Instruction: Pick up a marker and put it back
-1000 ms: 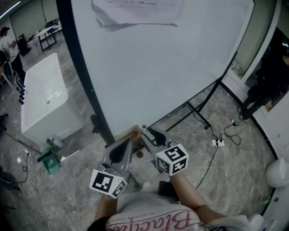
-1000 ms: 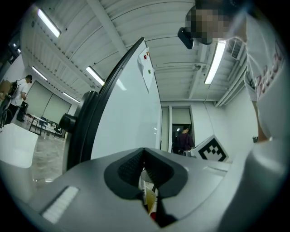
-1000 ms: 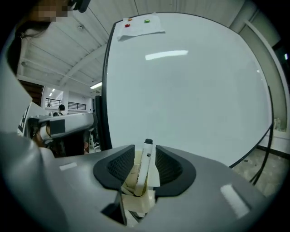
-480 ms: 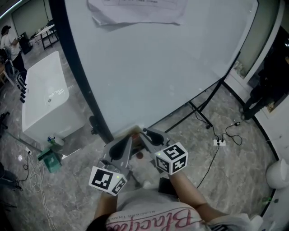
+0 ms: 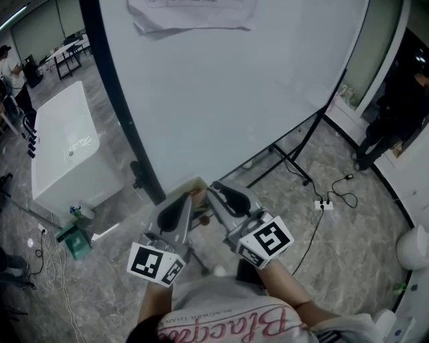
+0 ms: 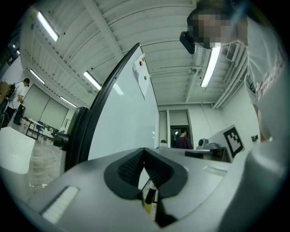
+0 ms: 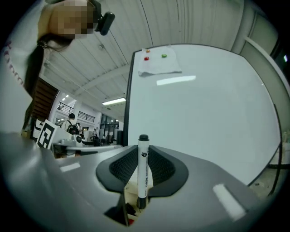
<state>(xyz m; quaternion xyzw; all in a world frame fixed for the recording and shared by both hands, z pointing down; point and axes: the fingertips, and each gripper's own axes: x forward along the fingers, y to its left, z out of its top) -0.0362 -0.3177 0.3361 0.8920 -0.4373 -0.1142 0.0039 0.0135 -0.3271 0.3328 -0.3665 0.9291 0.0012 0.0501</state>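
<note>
A white marker [image 7: 142, 174] with a black cap stands upright between the ribbed black pads of my right gripper [image 7: 142, 158], which is shut on it. Under it I see the top of a small tan box [image 7: 131, 190] with something red inside. In the head view both grippers sit side by side at the whiteboard's [image 5: 221, 87] lower edge, right gripper [image 5: 216, 194] beside left gripper [image 5: 188, 204]. The left gripper [image 6: 144, 153] has its pads together at the tip. Through the gap below them another dark-tipped marker [image 6: 150, 194] shows; it is not held.
A sheet of paper [image 5: 191, 15] is pinned at the board's top. The board's black frame [image 5: 117, 107] and stand legs [image 5: 295, 161] run to the floor. A white table [image 5: 64, 154] stands at left, a power strip with cables [image 5: 323, 204] at right, and a person [image 5: 395, 114] at far right.
The right gripper's marker cube has shifted right and lower in the head view, so more of its jaws shows. The left gripper has stayed nearly where it was.
</note>
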